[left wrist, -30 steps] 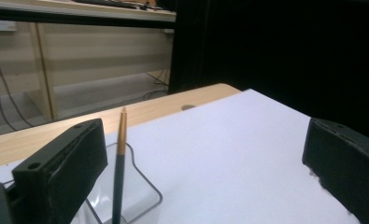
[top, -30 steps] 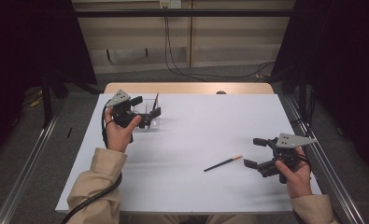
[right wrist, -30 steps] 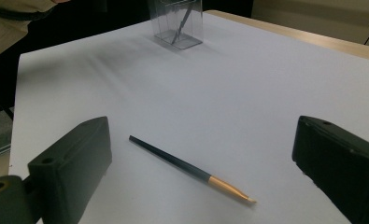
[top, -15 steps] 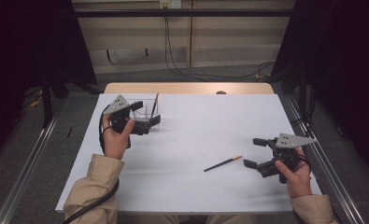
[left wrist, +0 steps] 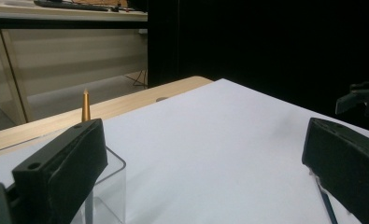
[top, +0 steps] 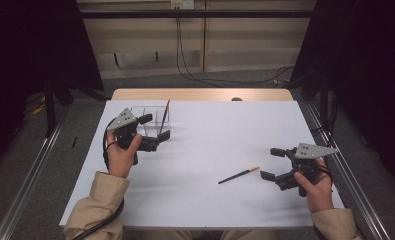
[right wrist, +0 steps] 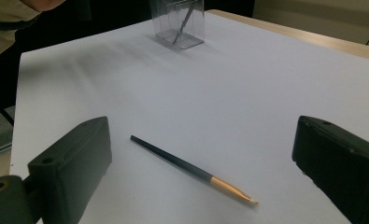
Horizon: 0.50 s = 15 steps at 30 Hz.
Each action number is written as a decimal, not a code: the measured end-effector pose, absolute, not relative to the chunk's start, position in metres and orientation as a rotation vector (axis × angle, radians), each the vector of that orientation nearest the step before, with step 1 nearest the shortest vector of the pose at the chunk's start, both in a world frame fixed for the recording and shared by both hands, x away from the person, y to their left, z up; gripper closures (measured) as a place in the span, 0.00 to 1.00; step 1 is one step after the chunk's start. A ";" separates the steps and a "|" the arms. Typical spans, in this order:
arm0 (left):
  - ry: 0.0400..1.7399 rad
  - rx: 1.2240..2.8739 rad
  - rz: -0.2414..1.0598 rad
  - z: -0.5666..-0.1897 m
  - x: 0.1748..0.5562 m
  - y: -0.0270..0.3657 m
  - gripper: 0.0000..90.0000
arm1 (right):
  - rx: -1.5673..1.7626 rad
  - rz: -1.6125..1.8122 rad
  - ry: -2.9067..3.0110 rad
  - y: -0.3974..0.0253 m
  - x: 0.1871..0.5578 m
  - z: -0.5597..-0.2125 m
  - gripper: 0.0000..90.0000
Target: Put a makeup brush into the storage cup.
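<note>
On the white table [top: 200,200], two grippers spread wide, holding nothing.
Left gripper [top: 155,134] sits beside the clear box [top: 152,117] with one brush [top: 163,116] leaning inside; another brush [top: 238,175] lies flat just before the right gripper [top: 272,163].

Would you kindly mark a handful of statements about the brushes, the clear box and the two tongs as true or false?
1. The right tongs are shut on the brush on the table. False: their jaws stand wide apart and the brush lies loose on the white table.
2. A second brush stands leaning in the clear box. True.
3. The left tongs are open beside the clear box. True.
4. The loose brush lies inside the clear box. False: it lies flat on the table, well apart from the box, near the right tongs.
5. The loose brush has a dark handle and a copper-coloured end. True.
</note>
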State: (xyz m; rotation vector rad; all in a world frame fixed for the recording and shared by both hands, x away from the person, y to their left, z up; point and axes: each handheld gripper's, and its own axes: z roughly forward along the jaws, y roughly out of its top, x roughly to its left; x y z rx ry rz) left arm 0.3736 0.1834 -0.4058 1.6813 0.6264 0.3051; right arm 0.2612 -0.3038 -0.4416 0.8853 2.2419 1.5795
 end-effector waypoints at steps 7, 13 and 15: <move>0.612 1.685 0.298 -0.408 0.368 0.185 0.00 | 0.882 1.578 2.243 -0.303 0.261 -0.442 0.05; 0.598 1.690 0.292 -0.411 0.363 0.187 0.00 | 0.881 1.576 2.245 -0.303 0.261 -0.442 0.05; 0.598 1.686 0.285 -0.412 0.361 0.187 0.00 | 0.879 1.576 2.246 -0.303 0.261 -0.442 0.05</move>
